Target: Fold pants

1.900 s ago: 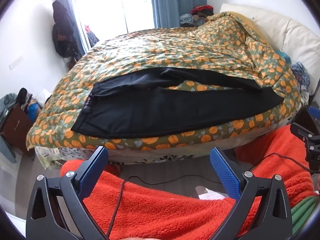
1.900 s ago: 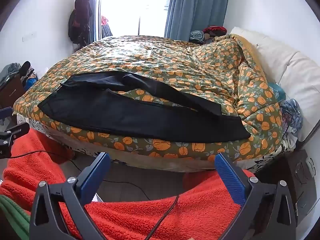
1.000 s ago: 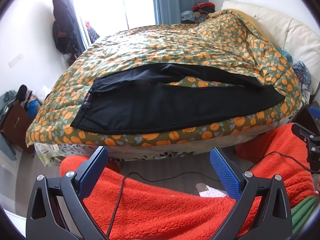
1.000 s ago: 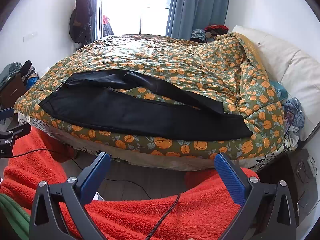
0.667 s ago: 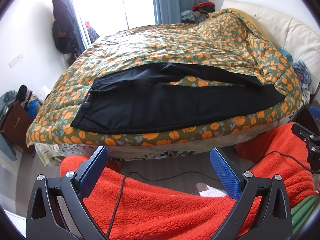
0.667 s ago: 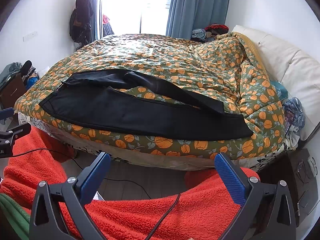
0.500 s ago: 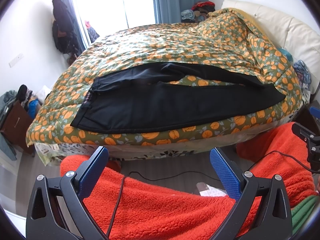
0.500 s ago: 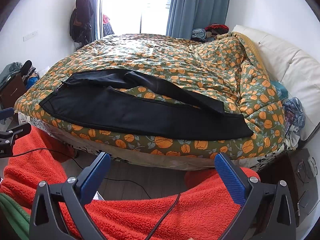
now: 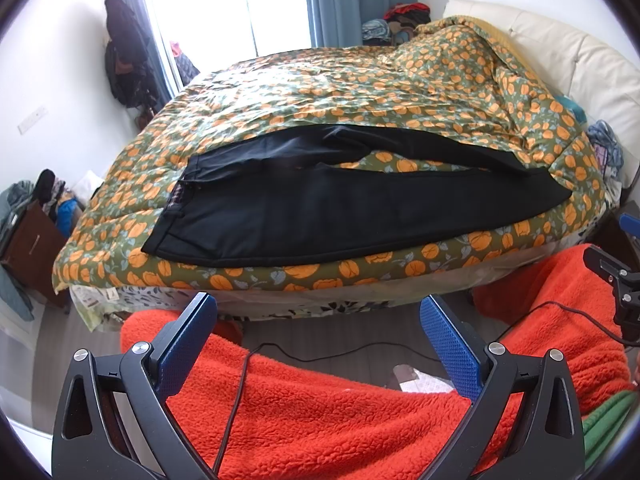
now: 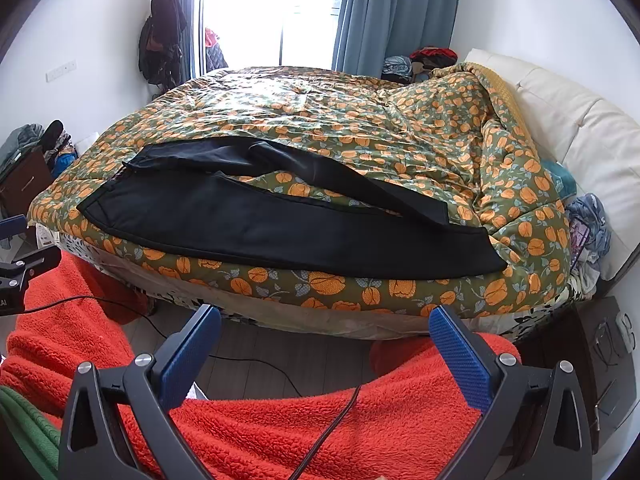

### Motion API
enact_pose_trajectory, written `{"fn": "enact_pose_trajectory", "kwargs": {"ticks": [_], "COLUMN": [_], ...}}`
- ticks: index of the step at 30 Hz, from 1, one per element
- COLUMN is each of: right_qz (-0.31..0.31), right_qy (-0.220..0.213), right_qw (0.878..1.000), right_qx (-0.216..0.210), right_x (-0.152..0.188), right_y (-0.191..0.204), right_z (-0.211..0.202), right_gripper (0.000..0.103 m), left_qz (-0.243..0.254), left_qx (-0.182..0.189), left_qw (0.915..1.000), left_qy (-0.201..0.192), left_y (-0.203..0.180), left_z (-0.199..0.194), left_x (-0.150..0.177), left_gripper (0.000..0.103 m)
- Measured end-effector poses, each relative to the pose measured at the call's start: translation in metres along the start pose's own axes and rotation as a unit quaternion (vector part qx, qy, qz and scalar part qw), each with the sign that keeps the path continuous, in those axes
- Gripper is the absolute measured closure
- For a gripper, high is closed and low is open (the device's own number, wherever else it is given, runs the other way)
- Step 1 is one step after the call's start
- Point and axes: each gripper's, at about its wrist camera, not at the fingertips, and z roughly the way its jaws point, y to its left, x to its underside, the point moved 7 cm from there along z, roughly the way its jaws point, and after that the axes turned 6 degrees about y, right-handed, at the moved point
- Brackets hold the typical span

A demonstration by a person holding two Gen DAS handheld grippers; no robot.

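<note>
Black pants (image 9: 320, 216) lie spread flat along the near edge of the bed, waist to the left, both legs running right with a gap between them; they also show in the right wrist view (image 10: 280, 220). My left gripper (image 9: 318, 320) is open and empty, held back from the bed above the person's orange fleece trousers. My right gripper (image 10: 324, 332) is open and empty too, level with the bed's near edge and short of it.
The bed carries a green quilt with orange flowers (image 9: 360, 88), bunched high at the right by the cream headboard (image 9: 560, 52). The person's orange fleece knees (image 9: 320, 412) fill the foreground. A black cable (image 9: 320, 354) lies on the floor. Clothes pile by the curtains (image 10: 420, 60).
Both views have risen slightly and drifted a little towards the bed. The pants have not moved and both grippers stay open.
</note>
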Motion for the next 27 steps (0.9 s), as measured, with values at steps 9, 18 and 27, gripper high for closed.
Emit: {"fn": "enact_pose_trajectory", "kwargs": {"ticks": [9,18,27], "right_qz": [0.0,-0.001,-0.005], "right_qy": [0.001,0.001,0.0], "right_qw": [1.0,1.0,1.0], "right_qx": [0.0,0.0,0.001], "right_x": [0.0002,-0.0001,0.0046], "right_y": [0.0006,0.0013,0.0071], "right_z": [0.0005,0.0011,0.0041], "right_gripper": [0.0,0.0,0.0], "left_qz": [0.0,0.002,0.0], "left_qx": [0.0,-0.003,-0.005], "left_qw": [1.0,1.0,1.0], "left_qy": [0.0,-0.002,0.002], "left_y": [0.0002,0.006,0.008], "left_z": [0.0001,0.0004,0.0006], "left_x": [-0.0001,0.0076,0.0071], "left_gripper": [0.001,0.001,0.001]}}
